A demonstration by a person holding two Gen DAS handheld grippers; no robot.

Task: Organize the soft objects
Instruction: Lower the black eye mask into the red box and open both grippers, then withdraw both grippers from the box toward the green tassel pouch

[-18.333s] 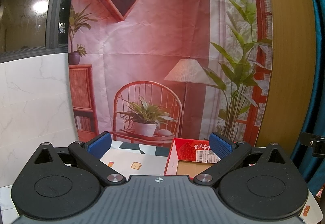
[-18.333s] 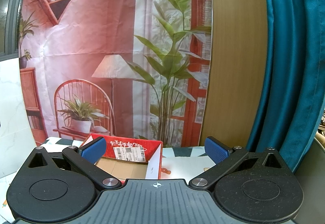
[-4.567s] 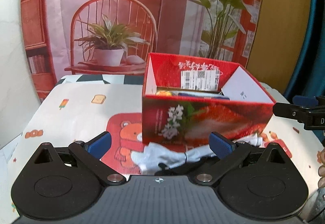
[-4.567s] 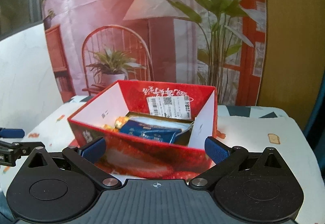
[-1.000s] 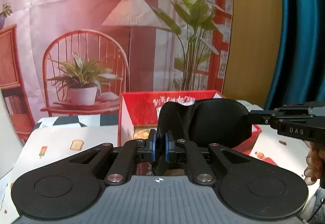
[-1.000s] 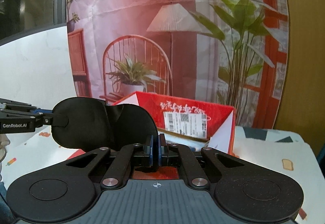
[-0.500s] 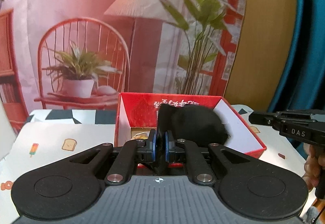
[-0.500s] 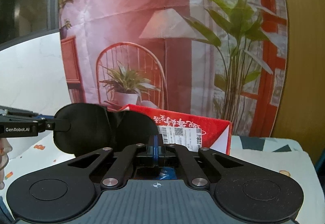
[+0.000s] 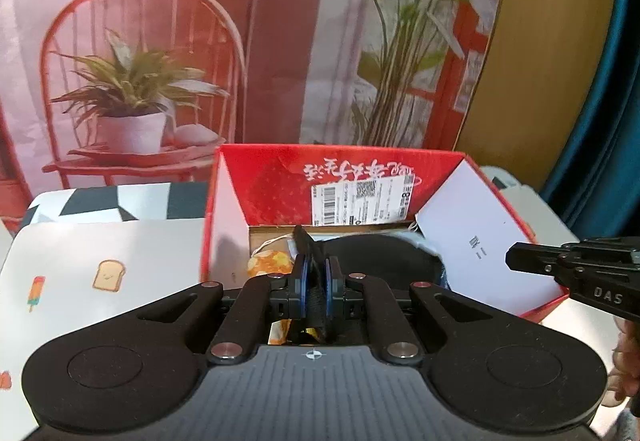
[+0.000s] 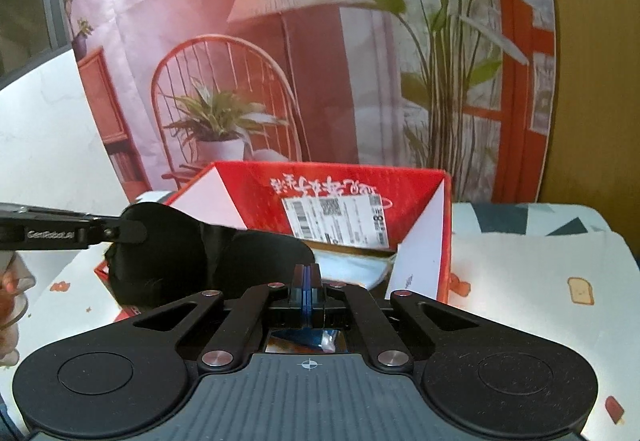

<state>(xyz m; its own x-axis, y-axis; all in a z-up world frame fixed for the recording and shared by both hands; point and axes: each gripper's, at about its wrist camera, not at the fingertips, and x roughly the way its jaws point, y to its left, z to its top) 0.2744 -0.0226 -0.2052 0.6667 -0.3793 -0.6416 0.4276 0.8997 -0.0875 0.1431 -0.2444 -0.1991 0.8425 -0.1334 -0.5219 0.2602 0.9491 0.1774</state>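
Observation:
A black eye mask [image 9: 384,265] lies partly inside the open red box [image 9: 272,197]. My left gripper [image 9: 314,281] is shut on the mask's left edge, just over the box's near wall. In the right wrist view the mask [image 10: 172,261] droops over the box's [image 10: 248,181] left corner, pinched by the left gripper [image 10: 124,231]. My right gripper [image 10: 306,281] is shut with nothing between its pads, in front of the box. It also shows in the left wrist view as the right gripper [image 9: 512,261], clear of the mask.
The box holds a yellow packet [image 9: 268,261] and a pale blue item [image 10: 352,265]. It stands on a table with a cartoon-print cloth [image 9: 100,253]. A printed backdrop [image 9: 280,41] hangs close behind. A hand [image 9: 624,361] shows at the right edge.
The right gripper has come off the mask's right end. The left gripper has carried the mask forward and down into the box. Both views have closed in on the box.

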